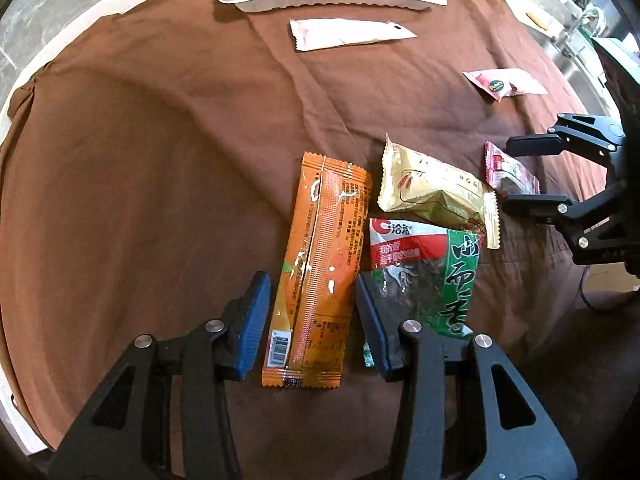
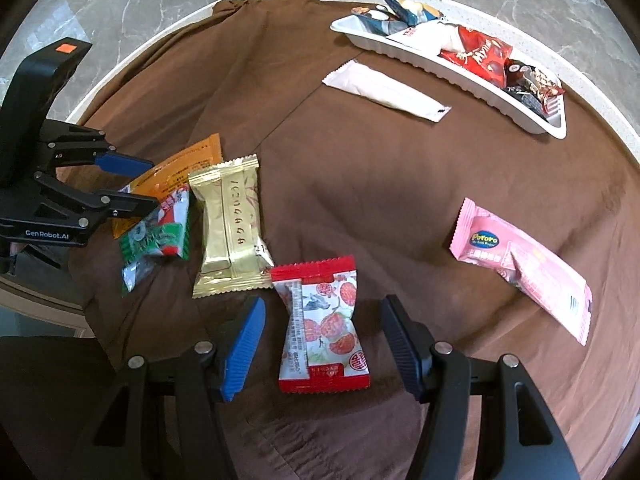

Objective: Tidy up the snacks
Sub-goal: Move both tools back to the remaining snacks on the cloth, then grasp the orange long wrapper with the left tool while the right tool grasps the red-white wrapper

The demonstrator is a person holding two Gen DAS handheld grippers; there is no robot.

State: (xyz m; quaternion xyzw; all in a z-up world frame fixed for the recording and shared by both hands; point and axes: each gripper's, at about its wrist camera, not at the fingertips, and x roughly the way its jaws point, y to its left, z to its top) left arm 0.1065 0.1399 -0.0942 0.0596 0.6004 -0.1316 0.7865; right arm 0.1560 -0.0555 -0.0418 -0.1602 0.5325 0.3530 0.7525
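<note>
The left gripper sits low with its jaws released and set either side of the orange snack packet, which lies flat and lengthwise between the blue pads; this looks like the line-up for a pinch across the packet's narrow width, though neither pad clearly touches it yet. The packet is long and glossy, seam side up, with a barcode near its close end. Just beside it on the right lies the green-and-red seed bag, partly clear, and one pad sits over its corner, so a closing grip may catch that bag too. Beyond the seed bag rests the gold wafer packet, puffy, its crimped end overlapping the bag.

Further right, the right gripper mirrors the pose: jaws released, straddling the red strawberry-print packet, which is twisted at the waist and lies on the brown cloth covering the table. Well apart to the right lies the pink Pororo bar. At the far side, a plain white packet lies just before the white tray, already holding several snacks, probably the destination for the rest.
</note>
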